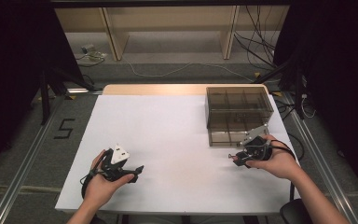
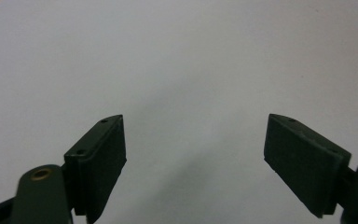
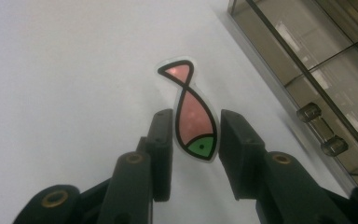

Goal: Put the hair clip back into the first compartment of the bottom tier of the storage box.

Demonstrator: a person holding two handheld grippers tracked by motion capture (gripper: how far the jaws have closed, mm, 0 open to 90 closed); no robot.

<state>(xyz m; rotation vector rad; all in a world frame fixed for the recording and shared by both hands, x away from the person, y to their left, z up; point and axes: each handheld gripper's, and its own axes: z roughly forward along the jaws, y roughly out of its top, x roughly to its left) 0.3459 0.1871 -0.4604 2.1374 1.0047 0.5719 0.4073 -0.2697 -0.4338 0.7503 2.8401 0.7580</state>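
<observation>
White table (image 1: pixel 177 135) under both tongs: the right tongs (image 3: pixel 193 140) grip a flat fish cutout (image 3: pixel 192 116) between their jaws, beside a clear box (image 1: pixel 238 109). The left tongs (image 2: pixel 193 154) gape wide, holding nothing.

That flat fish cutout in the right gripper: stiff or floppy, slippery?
The fish cutout looks like a thin glossy sheet with a clear border, so probably light and a bit slick. It stands straight between the right gripper pads without drooping, so likely fairly stiff. Being so thin, it could bend under a harder squeeze.
</observation>
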